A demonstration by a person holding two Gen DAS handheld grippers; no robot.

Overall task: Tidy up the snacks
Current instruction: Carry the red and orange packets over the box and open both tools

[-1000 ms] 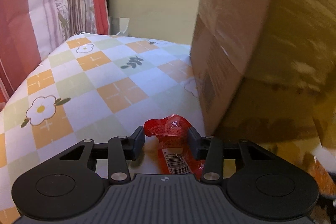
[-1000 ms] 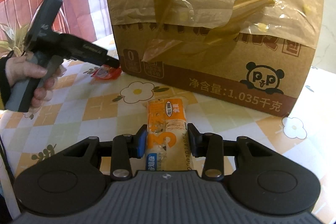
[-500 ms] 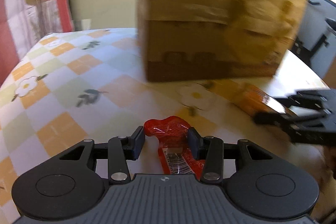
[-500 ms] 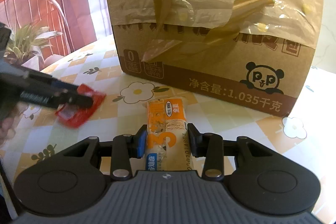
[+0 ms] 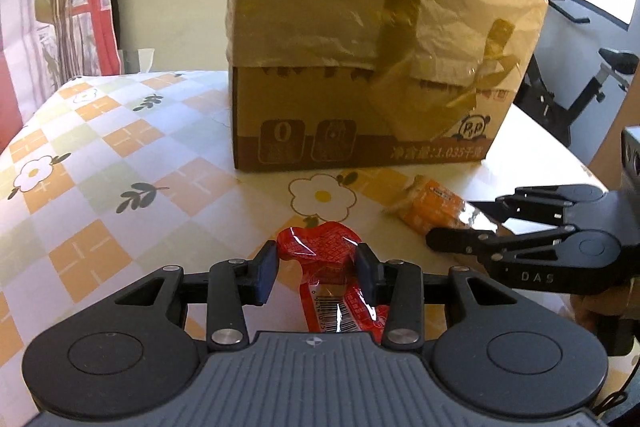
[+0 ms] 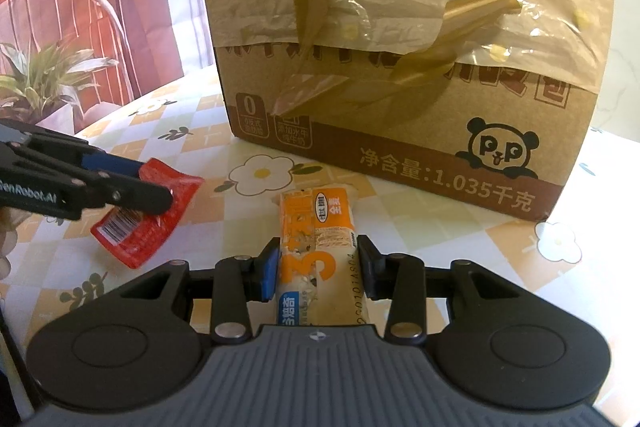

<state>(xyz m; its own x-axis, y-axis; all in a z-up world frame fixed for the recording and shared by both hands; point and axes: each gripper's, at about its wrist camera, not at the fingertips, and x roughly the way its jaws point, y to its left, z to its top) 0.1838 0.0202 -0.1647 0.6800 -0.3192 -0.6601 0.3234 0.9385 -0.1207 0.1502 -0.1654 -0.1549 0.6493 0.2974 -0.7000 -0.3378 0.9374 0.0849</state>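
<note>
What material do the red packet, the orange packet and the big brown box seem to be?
Red packet: glossy plastic film, probably; it shines and crinkles. Orange packet: smooth printed plastic wrap with clear parts, apparently. Brown box: matte printed cardboard, its top under thin wrinkled plastic sheet and tape.

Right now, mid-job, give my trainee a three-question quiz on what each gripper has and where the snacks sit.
1. True or false: the right gripper is shut on the orange snack bar.
2. What colour is the packet in the left gripper?
3. The cardboard box stands: A) behind both snacks, B) between the grippers, C) on the snack bar.

Key: 1 true; 2 red; 3 A.
</note>
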